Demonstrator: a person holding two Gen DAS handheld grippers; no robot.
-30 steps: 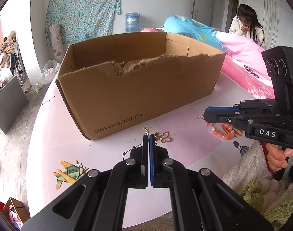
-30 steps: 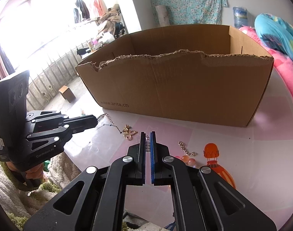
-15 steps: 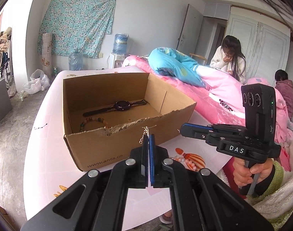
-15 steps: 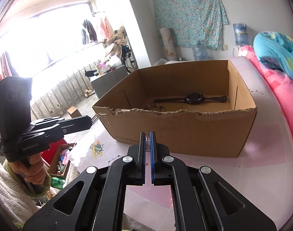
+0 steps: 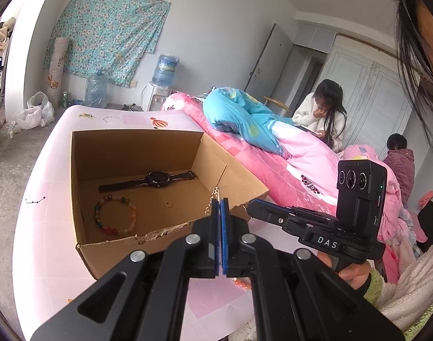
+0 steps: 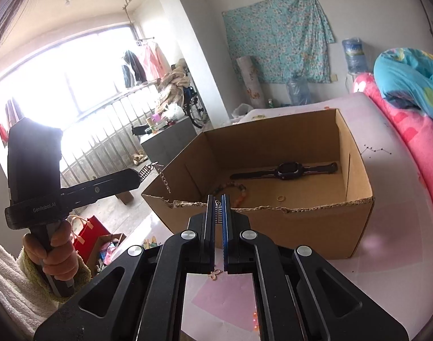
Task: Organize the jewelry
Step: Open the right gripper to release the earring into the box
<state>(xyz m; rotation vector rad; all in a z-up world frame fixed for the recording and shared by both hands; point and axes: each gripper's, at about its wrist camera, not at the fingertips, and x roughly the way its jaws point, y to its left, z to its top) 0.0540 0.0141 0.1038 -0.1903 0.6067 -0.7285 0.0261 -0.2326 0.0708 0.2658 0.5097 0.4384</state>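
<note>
**Both grippers pinch chain jewelry above the cardboard box**

The right gripper (image 5: 252,209) carries a "DAS" label; the left gripper (image 6: 142,172) reads "GenRobot.AI". The box's printed front cannot be read from here.

The left gripper's fingers are pressed together on a thin chain (image 5: 212,199) that dangles over the near torn edge of the cardboard box (image 5: 83,176). The right gripper's fingers are narrowly closed on a small chain piece (image 6: 218,204), with a gold charm (image 6: 215,274) showing below them.

Inside the box lie a black watch (image 5: 156,179), a beaded bracelet (image 5: 115,216) and a small gold ring (image 5: 168,204). The box sits on the pink counter (image 5: 43,227). Orange beads (image 5: 242,282) on the counter are mostly hidden behind the left gripper's body.
</note>
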